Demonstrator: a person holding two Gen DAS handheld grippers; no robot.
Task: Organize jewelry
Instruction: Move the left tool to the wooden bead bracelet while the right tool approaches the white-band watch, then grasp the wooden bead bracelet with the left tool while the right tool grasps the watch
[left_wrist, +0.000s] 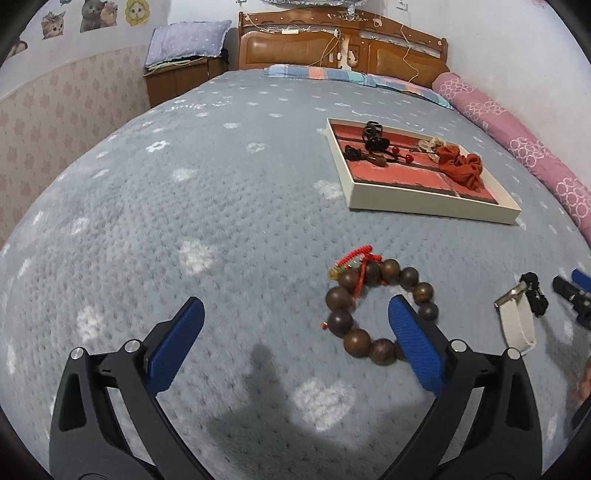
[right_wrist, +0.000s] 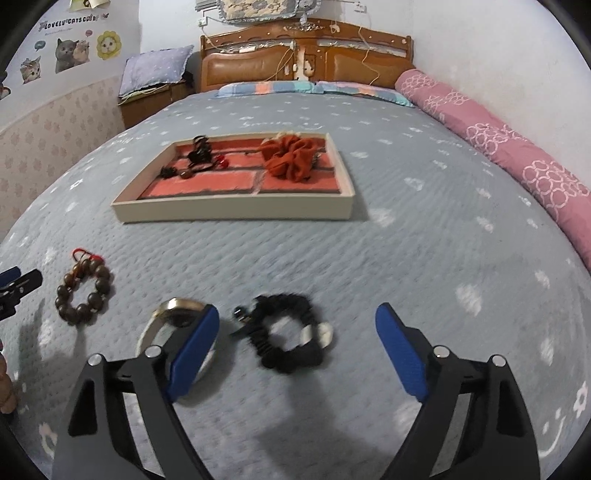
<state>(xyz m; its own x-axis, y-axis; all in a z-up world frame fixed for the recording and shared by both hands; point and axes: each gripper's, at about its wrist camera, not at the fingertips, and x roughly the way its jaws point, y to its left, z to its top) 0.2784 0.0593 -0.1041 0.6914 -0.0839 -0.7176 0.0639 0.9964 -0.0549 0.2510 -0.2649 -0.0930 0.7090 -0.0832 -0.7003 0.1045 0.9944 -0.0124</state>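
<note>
A brown wooden bead bracelet (left_wrist: 373, 314) with a red cord lies on the bed, just ahead of my open left gripper (left_wrist: 295, 317), whose right finger covers part of it. It also shows in the right wrist view (right_wrist: 83, 291). A black fuzzy scrunchie (right_wrist: 288, 332) lies between the fingers of my open right gripper (right_wrist: 297, 325). A white-strap watch (right_wrist: 173, 325) sits partly behind the right gripper's left finger. The white tray (right_wrist: 236, 212) with a red brick-pattern floor holds an orange scrunchie (right_wrist: 290, 158) and dark hair ties. The tray also shows in the left wrist view (left_wrist: 424, 203).
The grey flower-pattern bedspread (left_wrist: 184, 203) covers the bed. A pink rolled quilt (right_wrist: 509, 155) lies along the right edge. The wooden headboard (right_wrist: 306, 55) and pillows are at the far end. A bedside cabinet (left_wrist: 177, 77) stands at the left.
</note>
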